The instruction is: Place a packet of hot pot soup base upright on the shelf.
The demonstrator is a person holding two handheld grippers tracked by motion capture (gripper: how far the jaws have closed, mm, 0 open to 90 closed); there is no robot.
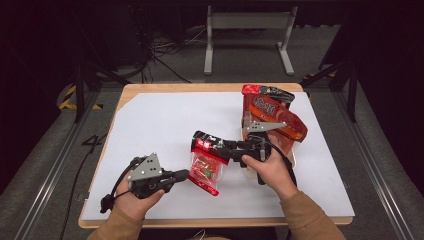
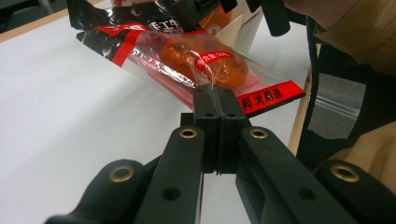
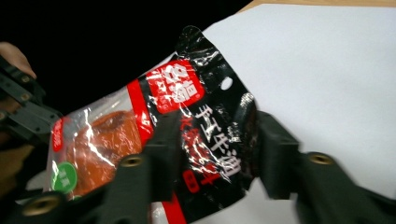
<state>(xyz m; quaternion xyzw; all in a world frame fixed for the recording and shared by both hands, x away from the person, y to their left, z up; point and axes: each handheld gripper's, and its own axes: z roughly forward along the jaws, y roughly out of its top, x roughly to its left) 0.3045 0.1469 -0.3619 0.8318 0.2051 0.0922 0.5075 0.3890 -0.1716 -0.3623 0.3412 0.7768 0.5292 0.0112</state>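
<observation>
My right hand-held gripper (image 1: 227, 148) was clenched on the black top edge of a snack packet (image 1: 206, 165), its jaws pinching the printed film from either side, as the right gripper view (image 3: 210, 140) showed. The packet (image 3: 154, 135) hung tilted from that grip near the middle of the table (image 1: 150, 125), its red bottom edge down toward the near side and its clear window showing an orange-brown food piece.

My left hand-held gripper (image 1: 181, 175) lay low over the table near the front edge, pointing right, its jaws pressed flat together on nothing. In the left gripper view (image 2: 215, 100) the tips sat just short of the packet's (image 2: 196, 60) red-banded edge; I could not tell whether they touched the film.

Behind my right hand (image 1: 267, 165), toward the far right of the table, stood a larger red bag (image 1: 272, 112) with a second dark-topped packet (image 1: 267, 92) at its far edge.

The left half of the white sheet (image 1: 160, 110) lay bare all the way to the far edge, giving open room there. The right side was tighter, with the bag close behind my right wrist.
</observation>
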